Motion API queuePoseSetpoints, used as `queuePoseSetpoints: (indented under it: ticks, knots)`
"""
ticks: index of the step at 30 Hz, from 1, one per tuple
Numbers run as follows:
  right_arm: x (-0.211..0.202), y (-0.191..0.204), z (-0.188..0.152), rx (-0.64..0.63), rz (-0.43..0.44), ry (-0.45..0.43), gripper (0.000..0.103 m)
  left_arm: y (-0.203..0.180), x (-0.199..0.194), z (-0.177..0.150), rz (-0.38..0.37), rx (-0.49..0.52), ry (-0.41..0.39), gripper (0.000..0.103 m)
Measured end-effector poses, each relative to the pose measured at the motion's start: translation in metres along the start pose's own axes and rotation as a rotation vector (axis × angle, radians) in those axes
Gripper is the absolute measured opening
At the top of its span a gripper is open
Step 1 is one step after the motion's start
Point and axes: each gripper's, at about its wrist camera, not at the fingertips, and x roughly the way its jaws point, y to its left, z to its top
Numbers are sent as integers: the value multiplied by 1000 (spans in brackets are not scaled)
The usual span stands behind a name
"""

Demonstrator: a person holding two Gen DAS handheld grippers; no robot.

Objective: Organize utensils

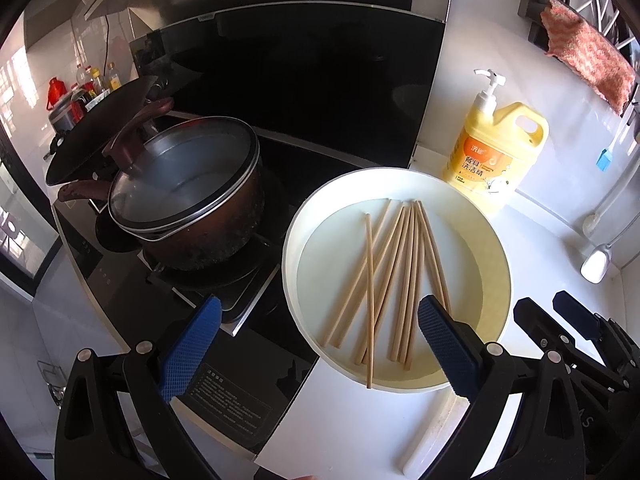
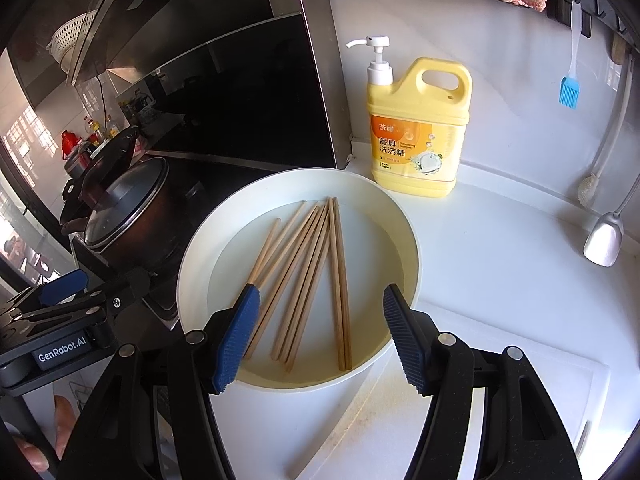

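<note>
To the left of the left tongs [image 1: 320,344] stands a dark brown metal pot with a glass lid [image 1: 188,196] on the black stove [image 1: 240,344]. The left tongs are spread wide apart and hold nothing; their left pad hangs over the stove edge and their right pad over the near rim of the round white shallow basin [image 1: 296,240]. This basin stands on the white table [image 1: 352,420], ahead of both tongs.

The task's things, the thin light-brown wooden chopsticks [image 1: 392,276], lie loose on the basin floor. They are spread like a fan, with far ends close together and near ends apart, and one stick lies crossed over the others. The near ends point toward the tongs.

The right tongs [image 2: 320,336] are also wide apart and empty. They hover just above the near part of the basin, and several chopsticks lie in the gap between their pads. Beyond the basin, ahead and a little right, stands a yellow plastic pump bottle of dish soap [image 2: 418,136].

I judge that the step in hand is the gathering of the chopsticks, but the pictures do not settle whether the sticks wait to be picked up or were just laid down here. A grasp would call for lowering one pair of tongs over the sticks and closing near their middle, so that the bundle does not tip. The crossed stick may slip out.
</note>
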Motion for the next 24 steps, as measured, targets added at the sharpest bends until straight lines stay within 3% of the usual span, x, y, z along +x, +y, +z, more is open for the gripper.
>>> queuePoseSetpoints:
  ticks: [19,24]
  knots:
    - [0,5,-1,-1,-2,-3,62,3,4,-2,-11,6,19,97]
    - [2,6,-1,-1,-2,4,62,6,2,-1,-32,-6,-7,97]
